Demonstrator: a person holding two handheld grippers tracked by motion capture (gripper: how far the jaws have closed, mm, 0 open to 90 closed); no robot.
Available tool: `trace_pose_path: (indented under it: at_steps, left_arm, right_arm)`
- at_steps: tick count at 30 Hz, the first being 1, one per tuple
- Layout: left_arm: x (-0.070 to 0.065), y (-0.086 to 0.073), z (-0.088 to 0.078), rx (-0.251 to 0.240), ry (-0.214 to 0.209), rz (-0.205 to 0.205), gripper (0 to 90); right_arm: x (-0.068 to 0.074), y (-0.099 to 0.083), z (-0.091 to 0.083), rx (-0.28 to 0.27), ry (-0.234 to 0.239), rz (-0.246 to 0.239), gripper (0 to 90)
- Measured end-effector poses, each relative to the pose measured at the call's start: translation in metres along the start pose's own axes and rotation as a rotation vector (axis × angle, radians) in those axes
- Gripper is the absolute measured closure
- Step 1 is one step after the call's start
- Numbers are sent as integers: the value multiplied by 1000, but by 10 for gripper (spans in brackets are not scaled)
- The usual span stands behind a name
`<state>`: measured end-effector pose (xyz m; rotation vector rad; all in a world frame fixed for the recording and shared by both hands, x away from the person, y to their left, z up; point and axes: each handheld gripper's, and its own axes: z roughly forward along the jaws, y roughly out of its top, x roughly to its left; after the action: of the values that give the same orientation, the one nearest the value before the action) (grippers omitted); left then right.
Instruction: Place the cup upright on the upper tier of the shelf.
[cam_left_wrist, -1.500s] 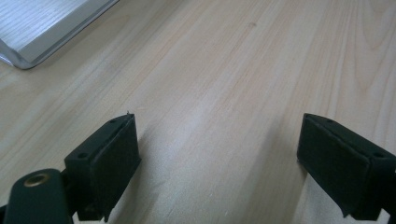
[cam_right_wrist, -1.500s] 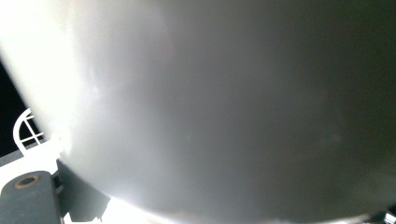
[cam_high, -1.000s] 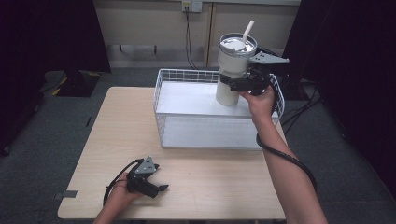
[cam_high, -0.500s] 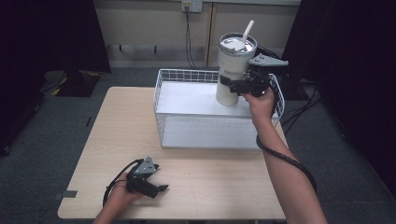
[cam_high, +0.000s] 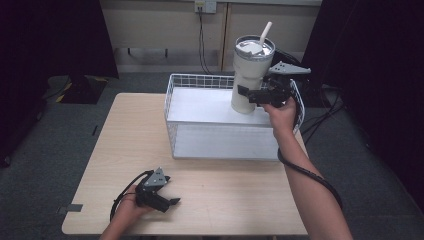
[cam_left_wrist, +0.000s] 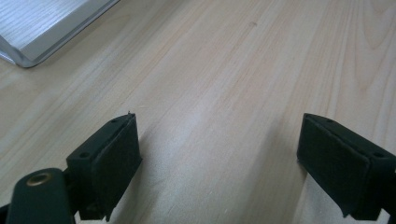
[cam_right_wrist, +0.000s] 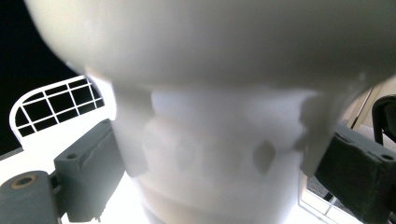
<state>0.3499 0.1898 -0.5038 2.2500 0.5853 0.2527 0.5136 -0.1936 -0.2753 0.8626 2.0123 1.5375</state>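
High view first: I see my right gripper (cam_high: 251, 93) clamped on the lower, narrower part of a tall white tumbler (cam_high: 250, 75), which has a lid and a pale straw (cam_high: 264, 32) poking up. The tumbler is over the far right corner of a white wire basket (cam_high: 200, 80) at the far side of the wooden table (cam_high: 235, 200); I cannot tell whether its base touches the basket floor. My right gripper view backs this up: the tumbler body (cam_right_wrist: 210, 140) sits pressed between both black jaws, with a bit of the basket's wire rim (cam_right_wrist: 56, 102) off to the left. My left gripper (cam_high: 170, 199) rests on the near left part of the table, well apart from the basket. Its own view shows the jaws spread wide, nothing between them but bare wood (cam_left_wrist: 224, 93), and a basket corner (cam_left_wrist: 42, 28) at the upper left
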Motion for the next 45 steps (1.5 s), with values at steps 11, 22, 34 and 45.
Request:
trace_pose_path:
  at_steps: [11, 22, 34, 45]
  left_arm:
    - [0, 0, 0, -2, 3, -1, 127]
    - [0, 0, 0, -2, 4, -1, 127]
    - [-1, -1, 0, -6, 9, -10, 128]
    - [-1, -1, 0, -6, 9, -10, 128]
  right_arm:
    - [2, -8, -14, 42, 7, -26, 85]
    - [6, -12, -26, 60, 27, -29, 84]
    - [18, -9, -43, 53, 48, -65, 86]
    - [28, -12, -54, 68, 91, -92, 86]
